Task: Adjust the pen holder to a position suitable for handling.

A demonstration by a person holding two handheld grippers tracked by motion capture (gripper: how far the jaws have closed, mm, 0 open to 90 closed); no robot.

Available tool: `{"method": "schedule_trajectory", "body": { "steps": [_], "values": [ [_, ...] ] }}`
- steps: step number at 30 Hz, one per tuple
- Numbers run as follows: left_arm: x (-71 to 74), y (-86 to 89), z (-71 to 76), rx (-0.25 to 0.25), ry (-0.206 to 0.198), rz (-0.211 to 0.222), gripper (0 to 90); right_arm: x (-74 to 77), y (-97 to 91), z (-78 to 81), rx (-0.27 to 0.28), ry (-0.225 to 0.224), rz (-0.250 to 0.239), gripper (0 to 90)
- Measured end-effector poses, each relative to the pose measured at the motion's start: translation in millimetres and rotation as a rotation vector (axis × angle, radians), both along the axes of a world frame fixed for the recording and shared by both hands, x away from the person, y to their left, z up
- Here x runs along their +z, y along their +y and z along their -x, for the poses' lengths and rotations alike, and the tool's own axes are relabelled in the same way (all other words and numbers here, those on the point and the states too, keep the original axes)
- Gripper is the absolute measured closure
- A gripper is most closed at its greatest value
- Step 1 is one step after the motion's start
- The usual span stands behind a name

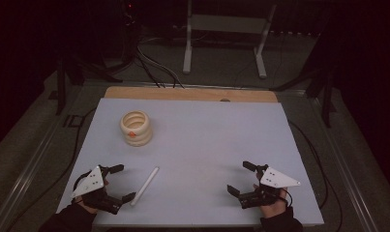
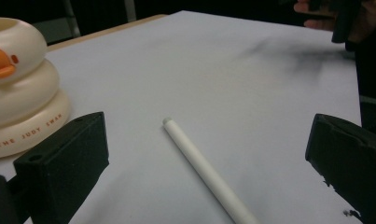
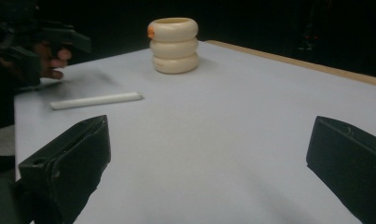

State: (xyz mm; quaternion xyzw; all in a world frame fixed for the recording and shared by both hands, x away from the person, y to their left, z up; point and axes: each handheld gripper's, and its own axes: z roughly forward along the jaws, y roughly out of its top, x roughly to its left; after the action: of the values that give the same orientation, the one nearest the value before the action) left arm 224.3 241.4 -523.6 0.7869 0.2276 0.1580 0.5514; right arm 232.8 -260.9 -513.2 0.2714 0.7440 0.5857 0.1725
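A white rod [image 1: 145, 185] lies flat on the pale sheet near the front left, and it runs up the middle of the left gripper view [image 2: 205, 170]. My left gripper [image 1: 121, 183] stands open right beside its near end, nothing held. A cream stack of three rings [image 1: 135, 127] with an orange mark stands upright at the back left; it also appears as the ring stack [image 2: 18, 84] and, farther off, as the ring stack [image 3: 173, 45]. My right gripper [image 1: 241, 178] is open over bare sheet at the front right, nothing between its jaws. The rod [image 3: 96, 100] lies far to its left.
The pale sheet [image 1: 207, 140] covers a wooden table whose bare strip [image 1: 183, 93] runs along the back. Cables and a white frame stand on the dark floor beyond. The other hand with its gripper [image 3: 41, 46] appears at the far left of the right gripper view.
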Motion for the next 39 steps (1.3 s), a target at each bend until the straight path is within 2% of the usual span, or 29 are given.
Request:
{"method": "schedule_trajectory", "body": {
  "steps": [3, 9, 13, 16, 20, 29, 31, 32, 34, 39],
  "values": [
    [0.3, -1.5, 0.3, -0.008, 0.003, -0.007, 0.1, 0.1, 1.0, -0.1, -0.018, -0.004, 0.011, 0.0],
    [1.9, -4.7, 0.8, -0.034, 0.018, -0.009, 0.2, 1.4, 2.1, 0.6, -0.017, -0.010, 0.009, 0.0],
    [9.2, -10.4, 0.4, -0.080, 0.033, -0.007, 0.1, 4.1, 1.5, 1.7, -0.022, -0.017, -0.004, 0.0],
    [15.1, -13.1, -0.7, -0.094, 0.031, -0.026, 0.1, 5.7, 1.0, 2.1, -0.023, -0.022, -0.001, 0.0],
    [26.5, -12.8, -2.3, -0.110, 0.023, -0.020, 0.1, 6.6, 0.7, 2.0, -0.030, -0.027, 0.002, 0.0],
    [51.5, -4.7, -15.1, -0.088, 0.008, -0.002, 0.1, 7.7, 0.7, 2.2, -0.035, -0.035, -0.001, 0.0],
    [51.5, -4.7, -15.1, -0.088, 0.008, -0.002, 0.1, 7.7, 0.7, 2.3, -0.035, -0.034, -0.001, 0.0],
    [59.8, -2.7, -21.3, -0.070, -0.003, -0.007, 0.1, 7.7, 0.9, 2.4, -0.034, -0.035, 0.000, 0.0],
    [65.0, -1.3, -25.1, -0.059, -0.009, 0.004, 0.1, 7.8, 0.7, 2.2, -0.034, -0.034, -0.003, 0.0],
    [76.1, 0.6, -35.2, -0.032, -0.027, -0.011, 0.1, 7.8, 1.0, 2.3, -0.033, -0.033, -0.005, 0.0]
  ]
}}
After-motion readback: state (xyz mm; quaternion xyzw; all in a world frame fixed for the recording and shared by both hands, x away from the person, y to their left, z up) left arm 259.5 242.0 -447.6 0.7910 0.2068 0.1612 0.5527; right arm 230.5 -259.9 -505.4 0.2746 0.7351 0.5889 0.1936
